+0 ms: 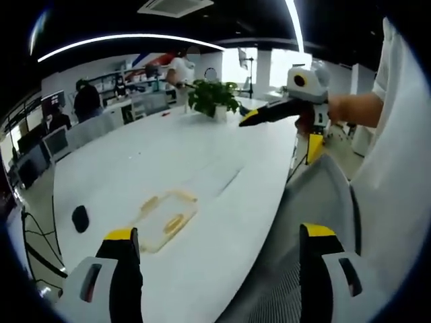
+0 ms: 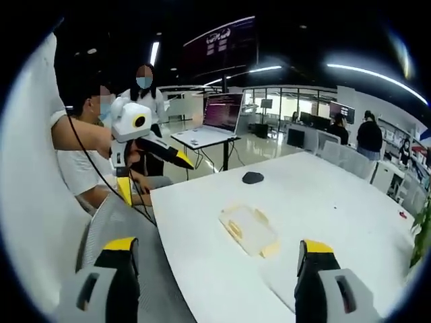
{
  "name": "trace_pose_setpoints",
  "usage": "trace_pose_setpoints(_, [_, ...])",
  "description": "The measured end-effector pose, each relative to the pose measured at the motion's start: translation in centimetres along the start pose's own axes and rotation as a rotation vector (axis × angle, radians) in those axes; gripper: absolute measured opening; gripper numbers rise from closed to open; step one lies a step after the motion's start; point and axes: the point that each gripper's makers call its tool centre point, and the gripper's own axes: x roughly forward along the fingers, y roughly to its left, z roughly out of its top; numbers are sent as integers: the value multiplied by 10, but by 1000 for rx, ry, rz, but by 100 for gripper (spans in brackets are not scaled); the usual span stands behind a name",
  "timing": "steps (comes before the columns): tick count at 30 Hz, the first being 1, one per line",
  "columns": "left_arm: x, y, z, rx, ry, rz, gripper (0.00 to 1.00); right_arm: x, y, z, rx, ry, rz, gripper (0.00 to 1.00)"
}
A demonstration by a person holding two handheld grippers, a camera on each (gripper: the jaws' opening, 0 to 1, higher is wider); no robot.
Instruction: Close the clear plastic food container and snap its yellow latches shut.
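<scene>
Two grippers are up off the table (image 1: 202,222), and I hold nothing in either. In the left gripper view my left gripper (image 1: 215,249) has its jaws wide apart, with the container (image 1: 165,217) lying flat on the white table between and beyond them, nearer the left jaw. Its yellow latches (image 1: 174,223) show through the clear plastic. A dark mouse (image 1: 80,218) sits to its left near the table edge, and a plant (image 1: 213,98) stands at the far end. My right gripper (image 1: 269,113) hangs in the air at upper right; I cannot tell from there how its jaws stand.

In the right gripper view the right gripper (image 2: 215,252) also has its jaws spread, framing the container (image 2: 247,229) on the table ahead. A laptop (image 2: 217,118) stands on a stand behind.
</scene>
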Motion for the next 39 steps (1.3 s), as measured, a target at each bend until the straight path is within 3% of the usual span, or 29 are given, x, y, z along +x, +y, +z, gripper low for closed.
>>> trace_pose_setpoints(10, [6, 16, -4, 38, 30, -6, 98, 9, -12, 6, -31, 7, -4, 99])
trace_pose_setpoints(17, [10, 23, 3, 70, 32, -25, 98, 19, -17, 10, -70, 19, 4, 99])
trace_pose_setpoints(25, [14, 36, 1, 127, 64, -54, 97, 33, -25, 12, -113, 43, 30, 98])
trace_pose_setpoints(28, [16, 45, -4, 173, 101, -46, 96, 37, -28, 12, -122, 51, 31, 98])
trace_pose_setpoints(39, [27, 69, -11, 215, 149, -89, 95, 57, -41, 4, -172, 104, 52, 96])
